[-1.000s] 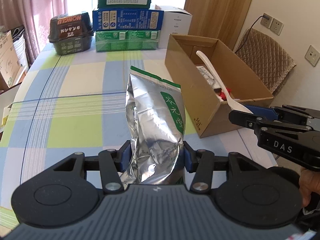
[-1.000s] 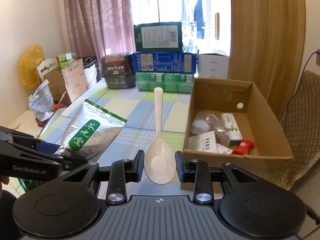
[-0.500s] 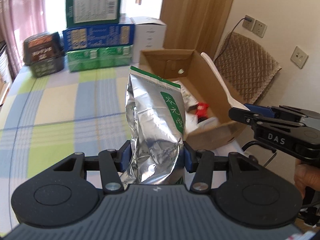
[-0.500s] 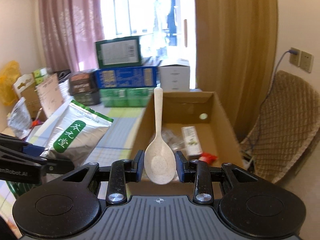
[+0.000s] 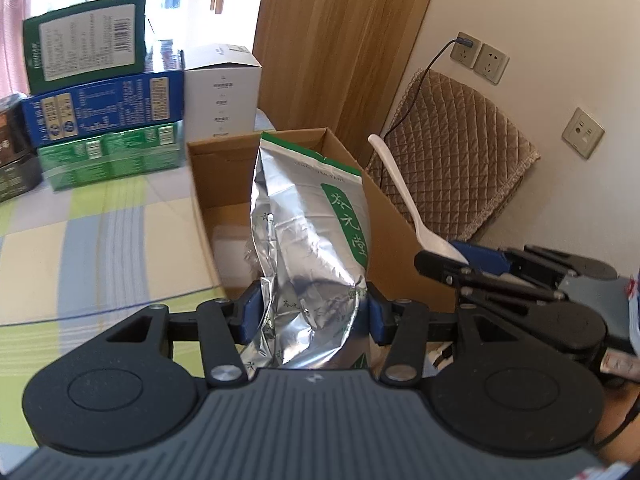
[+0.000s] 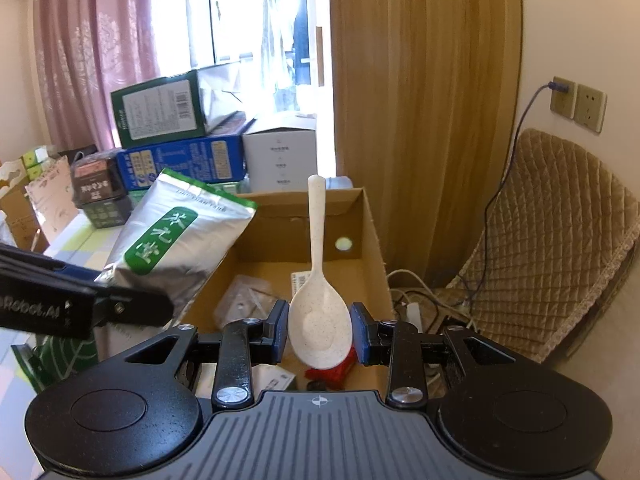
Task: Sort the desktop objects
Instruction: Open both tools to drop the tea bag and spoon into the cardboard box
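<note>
My left gripper (image 5: 314, 316) is shut on the bottom of a silver foil bag (image 5: 304, 240) with a green label, held upright in front of the open cardboard box (image 5: 200, 176). My right gripper (image 6: 320, 334) is shut on the bowl of a speckled white spoon (image 6: 318, 280), handle pointing away, above the box (image 6: 374, 256). In the right wrist view the bag (image 6: 176, 236) leans over the box's left wall, with the left gripper (image 6: 120, 308) at the left. In the left wrist view the spoon (image 5: 404, 200) and right gripper (image 5: 444, 264) sit right of the box.
Small packets (image 6: 244, 300) and a red wrapper (image 6: 332, 368) lie inside the box. Stacked green, blue and white cartons (image 5: 100, 100) stand at the table's back. A checked tablecloth (image 5: 100, 240) covers the table. A padded chair (image 6: 560, 240) and floor cables (image 6: 416, 300) sit right of the box.
Both grippers have travelled from over the table toward the cardboard box, carrying the foil bag and the spoon. The box now lies directly under and ahead of them. Both grips are unchanged.
</note>
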Tool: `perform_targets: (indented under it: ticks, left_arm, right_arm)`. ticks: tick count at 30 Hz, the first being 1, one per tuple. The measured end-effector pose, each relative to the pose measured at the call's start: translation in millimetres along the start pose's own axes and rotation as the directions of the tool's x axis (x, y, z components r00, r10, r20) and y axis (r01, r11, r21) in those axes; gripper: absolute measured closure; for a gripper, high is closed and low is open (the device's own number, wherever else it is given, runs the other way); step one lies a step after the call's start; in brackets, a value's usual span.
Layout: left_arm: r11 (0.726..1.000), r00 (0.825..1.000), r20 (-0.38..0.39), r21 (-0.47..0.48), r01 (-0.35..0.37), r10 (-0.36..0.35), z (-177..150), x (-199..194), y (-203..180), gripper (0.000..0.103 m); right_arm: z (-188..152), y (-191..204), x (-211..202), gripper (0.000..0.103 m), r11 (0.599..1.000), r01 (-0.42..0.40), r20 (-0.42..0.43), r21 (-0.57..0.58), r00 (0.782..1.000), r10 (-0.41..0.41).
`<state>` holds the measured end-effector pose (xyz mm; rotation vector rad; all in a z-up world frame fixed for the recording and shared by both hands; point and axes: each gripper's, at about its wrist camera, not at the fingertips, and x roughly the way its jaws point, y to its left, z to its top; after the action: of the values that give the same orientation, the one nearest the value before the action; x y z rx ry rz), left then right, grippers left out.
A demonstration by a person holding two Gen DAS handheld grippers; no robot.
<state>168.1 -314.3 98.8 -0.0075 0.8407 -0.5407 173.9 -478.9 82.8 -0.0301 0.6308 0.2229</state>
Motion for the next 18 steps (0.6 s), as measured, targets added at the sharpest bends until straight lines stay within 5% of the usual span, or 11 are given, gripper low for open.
perform_targets:
  ticks: [6, 18]
  left_arm:
    - [1.0, 1.0, 0.01, -0.02, 0.009, -0.009, 9.5, 29.4, 9.1, 0.051]
    - [0.999, 0.999, 0.025, -0.014, -0.043, 0.043, -16.1, 22.1, 27.1, 0.04]
  right_arm:
    - [-0.5, -10.4, 24.4, 0.073, 1.0, 0.009, -0.031, 0.002, 0.999, -0.009]
    - [-7.8, -7.2, 51.5, 0.069, 0.999, -0.028, -0.087, 0.018, 0.996, 0.029]
